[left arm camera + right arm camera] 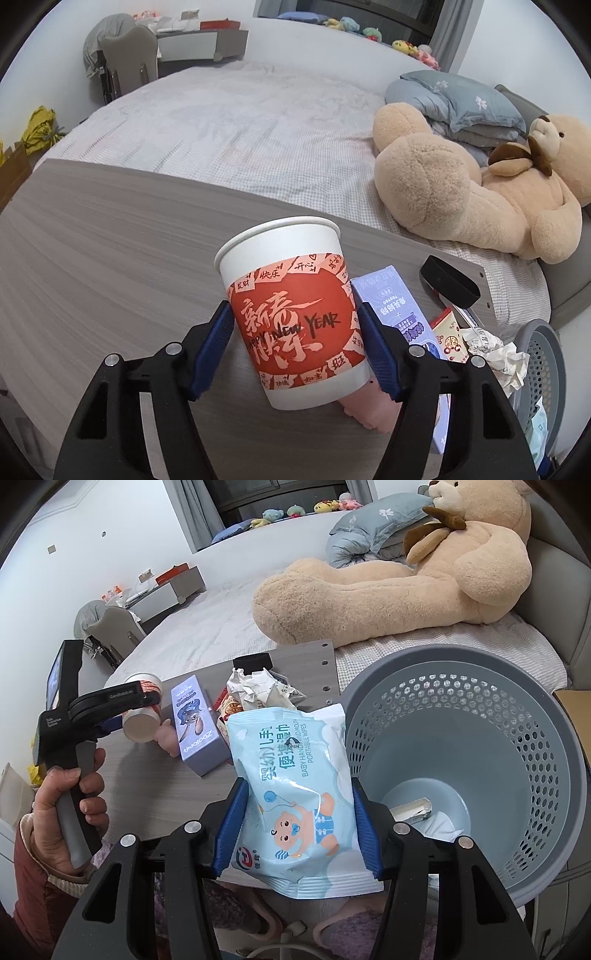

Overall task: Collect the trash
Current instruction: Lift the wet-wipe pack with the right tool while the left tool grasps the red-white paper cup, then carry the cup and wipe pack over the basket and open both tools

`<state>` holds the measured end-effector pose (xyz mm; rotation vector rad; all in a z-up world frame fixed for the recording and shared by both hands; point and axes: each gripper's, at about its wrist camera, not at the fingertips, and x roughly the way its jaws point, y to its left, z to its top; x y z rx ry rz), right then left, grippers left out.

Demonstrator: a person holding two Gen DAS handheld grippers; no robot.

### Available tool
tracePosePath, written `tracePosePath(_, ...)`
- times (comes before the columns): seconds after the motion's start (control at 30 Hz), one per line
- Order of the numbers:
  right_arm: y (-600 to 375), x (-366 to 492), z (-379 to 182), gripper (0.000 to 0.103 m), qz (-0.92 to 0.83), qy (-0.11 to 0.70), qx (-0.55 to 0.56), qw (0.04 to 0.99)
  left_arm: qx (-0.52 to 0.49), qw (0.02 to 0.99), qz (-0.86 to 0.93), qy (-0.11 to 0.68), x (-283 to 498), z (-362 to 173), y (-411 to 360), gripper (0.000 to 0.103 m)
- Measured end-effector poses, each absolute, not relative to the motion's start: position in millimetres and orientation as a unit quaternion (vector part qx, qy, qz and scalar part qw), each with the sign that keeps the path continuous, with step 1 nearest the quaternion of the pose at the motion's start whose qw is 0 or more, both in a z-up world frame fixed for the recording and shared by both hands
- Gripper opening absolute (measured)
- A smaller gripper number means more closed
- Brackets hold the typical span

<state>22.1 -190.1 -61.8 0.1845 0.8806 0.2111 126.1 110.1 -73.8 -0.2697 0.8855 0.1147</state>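
My left gripper (295, 339) is shut on a white paper cup with a red "Happy New Year" band (291, 310), tilted and held above the grey wooden board (110, 240). It also shows in the right wrist view (142, 710). My right gripper (299, 823) is shut on a light blue baby wipes pack (295, 786), held at the board's near edge, just left of the grey perforated bin (461, 738). The bin holds a few scraps at its bottom (413, 808).
On the board lie a purple box (195, 720), crumpled paper (255, 686), a small red-and-white packet (229, 705) and a black object (253, 662). A big teddy bear (406, 579) and a folded grey quilt (461, 103) lie on the bed behind.
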Motion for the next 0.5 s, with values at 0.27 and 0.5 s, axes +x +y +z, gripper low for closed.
tracePosePath(0.27, -191.0, 13.3, -53.5, 0.053, 0.092, 0.415, 0.087, 0.901, -0.074, 0.916, 0.044, 0.393, 88.2, -42.9, 102.9, 0.067)
tracePosePath(0.5, -208.6, -0.5, -45.3, 0.053, 0.069, 0.403, 0.098, 0.907, -0.038, 0.925, -0.02, 0.377, 52.4, -24.2, 59.3, 0.067)
